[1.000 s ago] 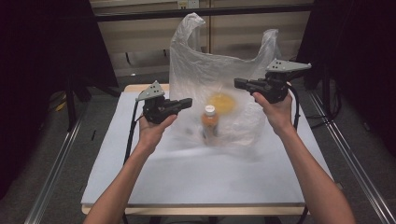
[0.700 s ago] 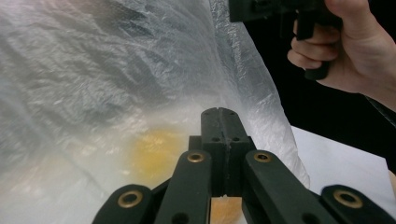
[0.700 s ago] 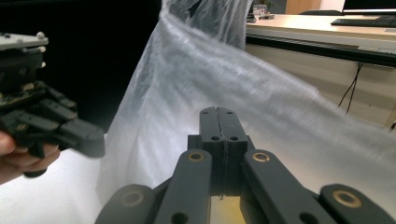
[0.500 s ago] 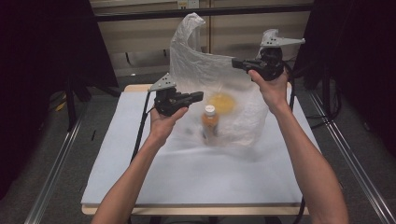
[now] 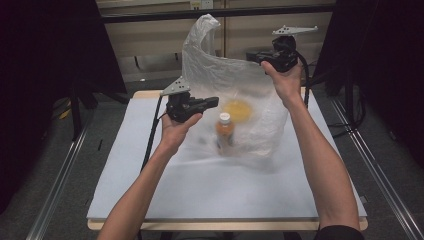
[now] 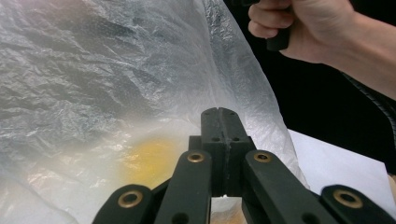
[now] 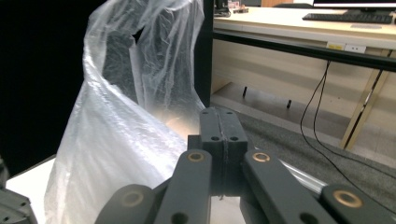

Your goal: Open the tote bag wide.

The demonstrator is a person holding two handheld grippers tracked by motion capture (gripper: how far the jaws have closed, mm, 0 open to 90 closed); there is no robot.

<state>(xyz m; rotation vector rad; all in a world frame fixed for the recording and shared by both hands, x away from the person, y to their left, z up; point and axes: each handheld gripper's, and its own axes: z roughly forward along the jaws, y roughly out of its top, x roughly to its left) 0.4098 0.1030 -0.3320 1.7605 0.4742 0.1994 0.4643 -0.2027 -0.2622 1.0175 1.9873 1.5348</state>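
Bag [image 5: 235, 80], thin see-through plastic, half lifted off the table [image 5: 200, 195] and stretched between both grippers. Got pinched at its lower left edge by the left gripper [image 5: 212, 102], jaws pressed flat together with no gap, film bunched right at the tips in the left gripper view. Got pulled up high on the far right by the right gripper [image 5: 252, 54], also clamped tight, film running up to its tips. Couldn't actually make out the film between the pads, way too thin, but looked gripped on both sides. Stuck up above both grippers with one loose handle at the far left of the top. Rested with its bottom on the table. Had a bottle [image 5: 225, 134] standing upright inside, white cap, orange contents, blurry through the plastic. Had a yellow-orange blob [image 5: 236, 107] just behind that, too fuzzy to identify.
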